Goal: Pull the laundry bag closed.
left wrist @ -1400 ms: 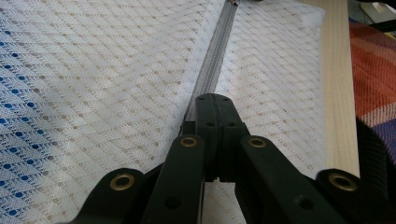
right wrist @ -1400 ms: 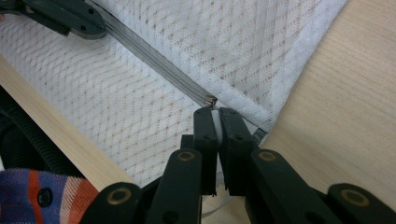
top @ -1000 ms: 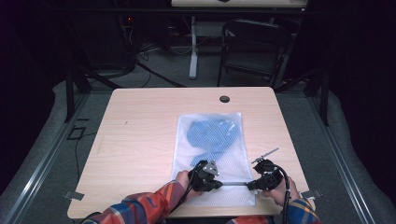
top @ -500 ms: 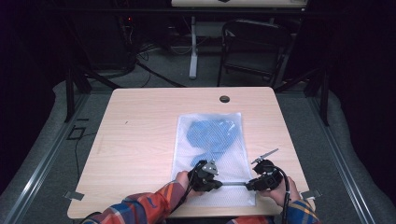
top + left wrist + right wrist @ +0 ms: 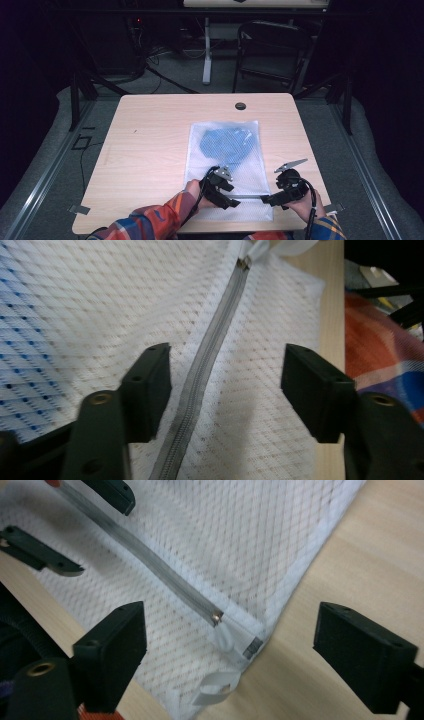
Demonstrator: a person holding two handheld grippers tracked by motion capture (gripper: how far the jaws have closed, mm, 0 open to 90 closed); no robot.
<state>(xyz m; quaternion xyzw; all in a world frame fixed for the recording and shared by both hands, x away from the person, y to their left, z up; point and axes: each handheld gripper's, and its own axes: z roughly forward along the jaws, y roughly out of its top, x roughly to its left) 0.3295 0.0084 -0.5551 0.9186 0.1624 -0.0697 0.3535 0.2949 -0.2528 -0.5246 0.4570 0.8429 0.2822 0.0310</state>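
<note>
A white mesh bag [image 5: 225, 160] with a blue garment [image 5: 227, 145] inside lies flat on the wooden table [image 5: 150, 150]. Its grey zipper [image 5: 210, 355] runs along the near edge. My left gripper [image 5: 227, 197] hovers over that zipper, which passes between the pads [image 5: 150, 385] untouched. My right gripper [image 5: 272, 199] is at the bag's near right corner. The metal zipper slider [image 5: 216, 616] and a white tab lie between its wide pads [image 5: 117, 650], which touch nothing. Both pairs of jaws have just been opening and both stand open.
A plaid sleeve [image 5: 160, 220] comes in over the table's front edge. A round cable hole [image 5: 240, 106] sits at the table's far edge. A dark chair [image 5: 270, 50] and a white post [image 5: 206, 50] stand behind the table. Bare wood lies left of the bag.
Both hands have stayed at the bag's near edge. The jaws of both grippers now stand wider apart than before.
</note>
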